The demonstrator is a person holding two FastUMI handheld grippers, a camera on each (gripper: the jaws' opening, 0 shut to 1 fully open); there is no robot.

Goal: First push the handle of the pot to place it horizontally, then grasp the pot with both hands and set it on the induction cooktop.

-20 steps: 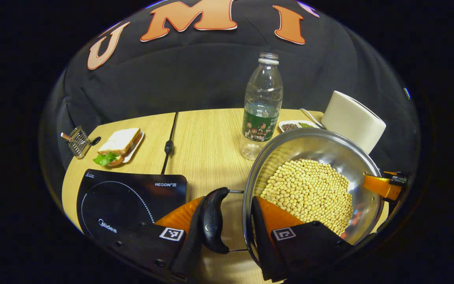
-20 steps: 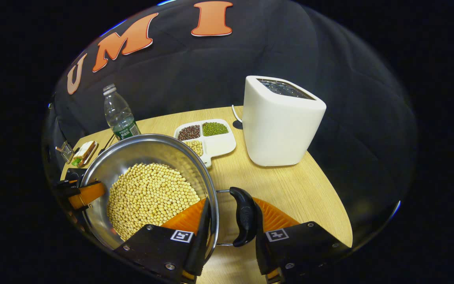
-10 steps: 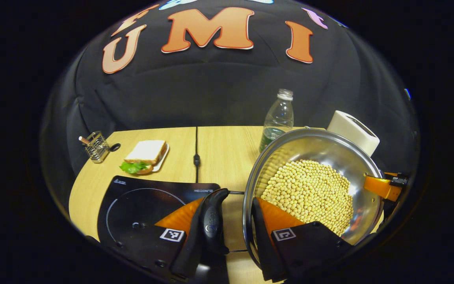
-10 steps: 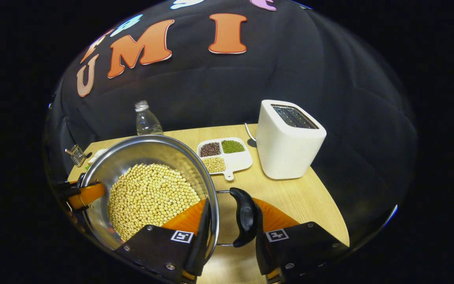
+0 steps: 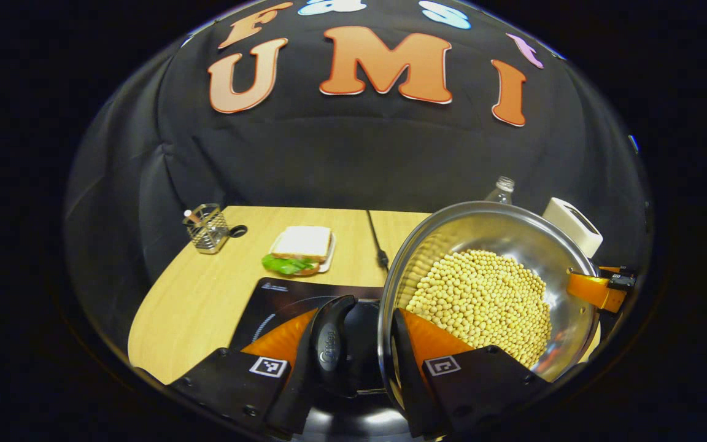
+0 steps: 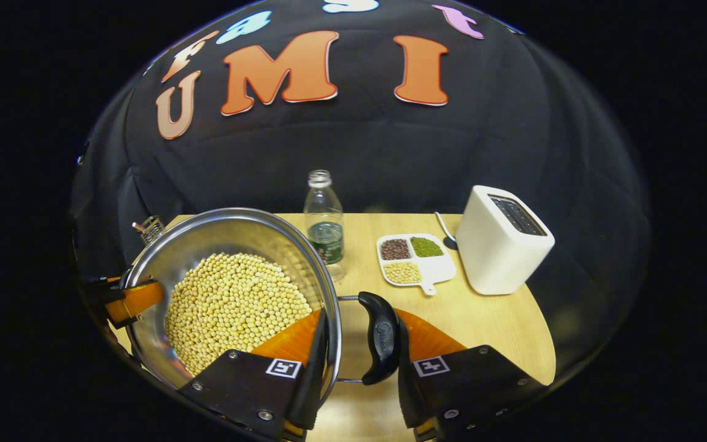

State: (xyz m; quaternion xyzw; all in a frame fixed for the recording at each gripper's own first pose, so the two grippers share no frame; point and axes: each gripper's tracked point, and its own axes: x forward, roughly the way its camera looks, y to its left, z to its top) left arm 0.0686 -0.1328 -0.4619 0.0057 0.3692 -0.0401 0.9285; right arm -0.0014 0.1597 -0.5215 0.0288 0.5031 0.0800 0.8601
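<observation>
- Jaws of the left gripper are closed on one side of the pot: one finger sits inside the steel wall, the other outside the black handle.
- Jaws of the right gripper hold the far side the same way, with the pot wall and its black handle squeezed between the two fingers.
- Pot looks lifted and carried by both grippers; I think the push on the handle is done and the carry step is on.
- Soybeans fill the bottom of the pot.
- Induction cooktop lies just under and beside the pot's left handle.
- Next the pot should go over the round ring, stay level so no beans spill, and come down softly.
- Sandwich sits behind the cooktop; the toaster and water bottle stand well away from the pot.
</observation>
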